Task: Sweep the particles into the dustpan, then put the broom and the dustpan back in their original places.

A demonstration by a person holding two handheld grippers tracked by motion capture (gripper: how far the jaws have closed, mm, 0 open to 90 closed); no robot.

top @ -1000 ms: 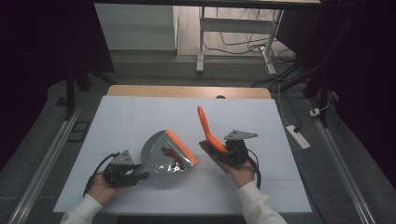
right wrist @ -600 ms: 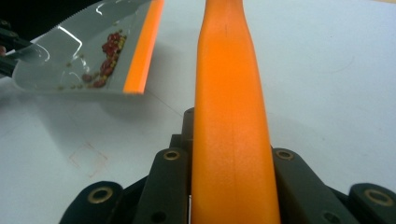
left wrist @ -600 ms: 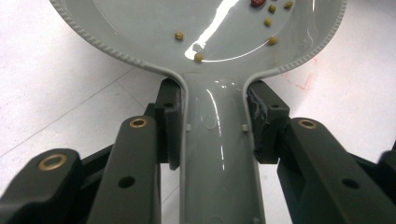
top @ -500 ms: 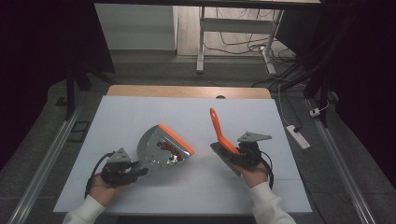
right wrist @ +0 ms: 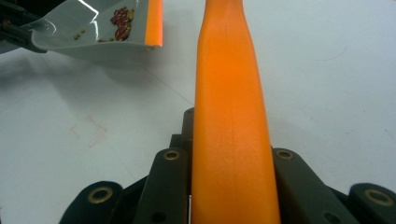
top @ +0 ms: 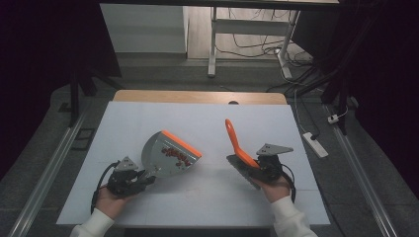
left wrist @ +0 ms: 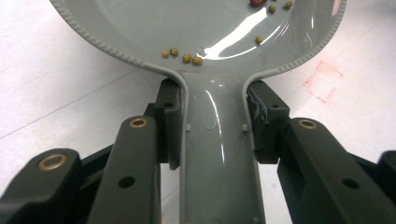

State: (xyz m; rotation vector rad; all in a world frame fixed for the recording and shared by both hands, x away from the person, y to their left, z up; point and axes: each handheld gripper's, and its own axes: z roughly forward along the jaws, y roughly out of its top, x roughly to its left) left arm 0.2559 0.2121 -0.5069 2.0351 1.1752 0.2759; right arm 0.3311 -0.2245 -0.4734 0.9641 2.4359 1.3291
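My left gripper (top: 142, 177) is shut on the handle of a grey dustpan (top: 168, 157) with an orange lip, near the table's front left. The left gripper view shows its pads (left wrist: 170, 121) clamped on either side of the dustpan's handle (left wrist: 217, 154), with small green beans (left wrist: 187, 57) in the pan. A cluster of red beans (top: 177, 154) lies near the orange lip. My right gripper (top: 248, 165) is shut on a brush with an orange handle (top: 233, 139) that points up and away. In the right gripper view the orange handle (right wrist: 229, 107) rises between the jaws, with the dustpan (right wrist: 79, 28) at upper left.
A white sheet (top: 207, 123) covers the table, and a wooden edge (top: 197, 96) shows at the far side. A faint red square mark (right wrist: 88, 130) is drawn on the sheet between the two tools. A power strip (top: 314, 143) lies on the floor at the right.
My right gripper has carried the brush to the right, away from the dustpan. The dustpan has shifted slightly, and the left hand has stayed put.
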